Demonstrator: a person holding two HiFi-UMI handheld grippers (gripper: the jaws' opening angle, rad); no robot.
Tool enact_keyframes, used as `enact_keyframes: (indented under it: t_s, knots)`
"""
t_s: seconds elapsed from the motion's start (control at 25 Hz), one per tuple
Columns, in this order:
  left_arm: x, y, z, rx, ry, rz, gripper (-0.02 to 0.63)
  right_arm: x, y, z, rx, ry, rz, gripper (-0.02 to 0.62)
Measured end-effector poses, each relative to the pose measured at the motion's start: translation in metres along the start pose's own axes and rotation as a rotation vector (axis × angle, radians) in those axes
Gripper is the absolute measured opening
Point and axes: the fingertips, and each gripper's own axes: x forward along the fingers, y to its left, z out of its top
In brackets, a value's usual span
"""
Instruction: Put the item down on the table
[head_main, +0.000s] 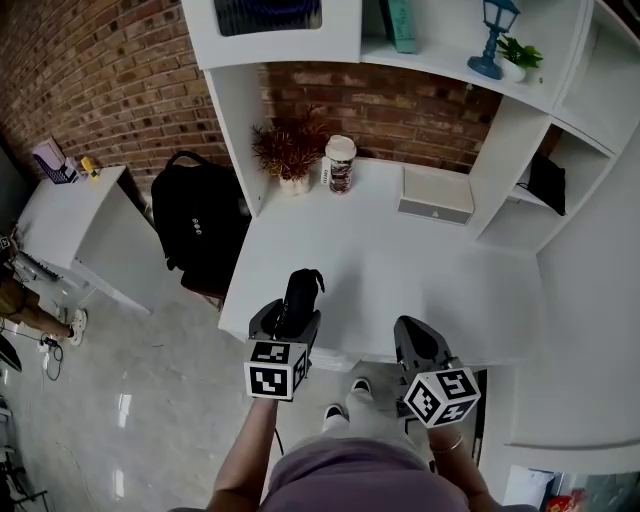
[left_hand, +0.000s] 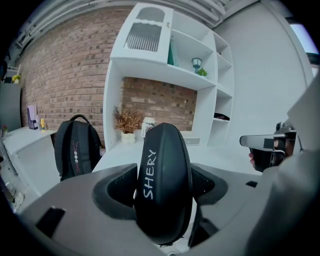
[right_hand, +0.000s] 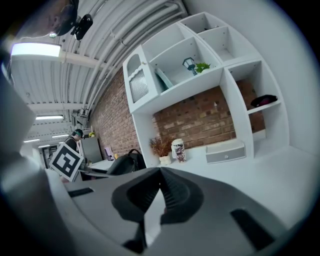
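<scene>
A black hard-shell case (head_main: 302, 290) with "SHERY" written on it stands on edge between the jaws of my left gripper (head_main: 295, 318), which is shut on it. It hangs just above the front left corner of the white table (head_main: 430, 275). In the left gripper view the case (left_hand: 164, 165) fills the gap between both pads. My right gripper (head_main: 410, 335) hovers over the table's front edge, shut and empty. In the right gripper view its jaws meet at the tips (right_hand: 160, 174) with nothing between them.
At the back of the table stand a dried plant in a pot (head_main: 290, 152), a lidded cup (head_main: 340, 163) and a flat white box (head_main: 436, 195). A black backpack (head_main: 200, 225) sits left of the table. White shelves (head_main: 520, 90) rise behind and to the right.
</scene>
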Motion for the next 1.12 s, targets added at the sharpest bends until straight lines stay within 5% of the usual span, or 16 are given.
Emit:
enact_keyframes:
  t_s: [1.12]
  knots:
    - [0.194, -0.034, 0.05, 0.28, 0.133, -0.089, 0.304, 0.057, -0.091, 0.031, 0.002, -0.018, -0.092, 0.002]
